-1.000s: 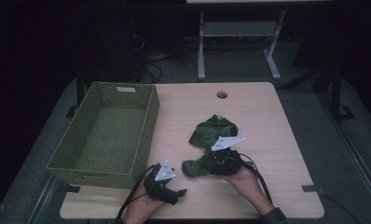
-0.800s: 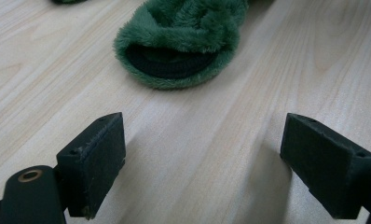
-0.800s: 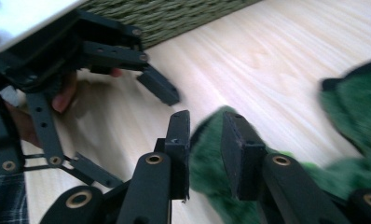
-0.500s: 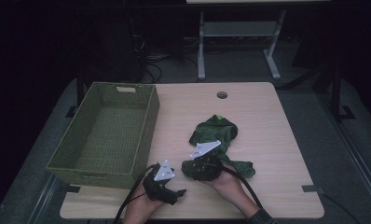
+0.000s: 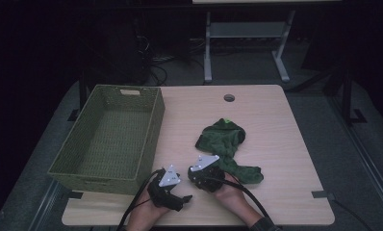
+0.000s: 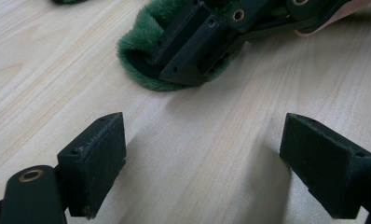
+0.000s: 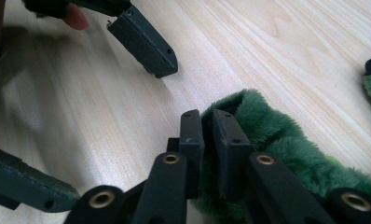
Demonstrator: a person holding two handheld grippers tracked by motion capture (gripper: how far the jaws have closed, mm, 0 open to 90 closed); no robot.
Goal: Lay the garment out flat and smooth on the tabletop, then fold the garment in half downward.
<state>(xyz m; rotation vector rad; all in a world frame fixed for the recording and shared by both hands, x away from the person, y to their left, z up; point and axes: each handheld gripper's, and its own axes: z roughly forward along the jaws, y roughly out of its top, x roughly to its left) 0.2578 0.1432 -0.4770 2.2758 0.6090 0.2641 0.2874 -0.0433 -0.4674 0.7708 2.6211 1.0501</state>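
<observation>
Pinching the green sock's (image 7: 286,140) cuff at lower centre, the right gripper (image 7: 207,135) is clamped; the left gripper (image 6: 202,163) gapes wide. No readable writing.

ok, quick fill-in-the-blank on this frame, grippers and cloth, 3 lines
1. The right gripper has its fingers closed on the edge of the green ____.
2. The left gripper has its fingers ____ over bare table.
3. The green basket sits on the ____ side of the table.

Missing: cloth; open; left
</observation>
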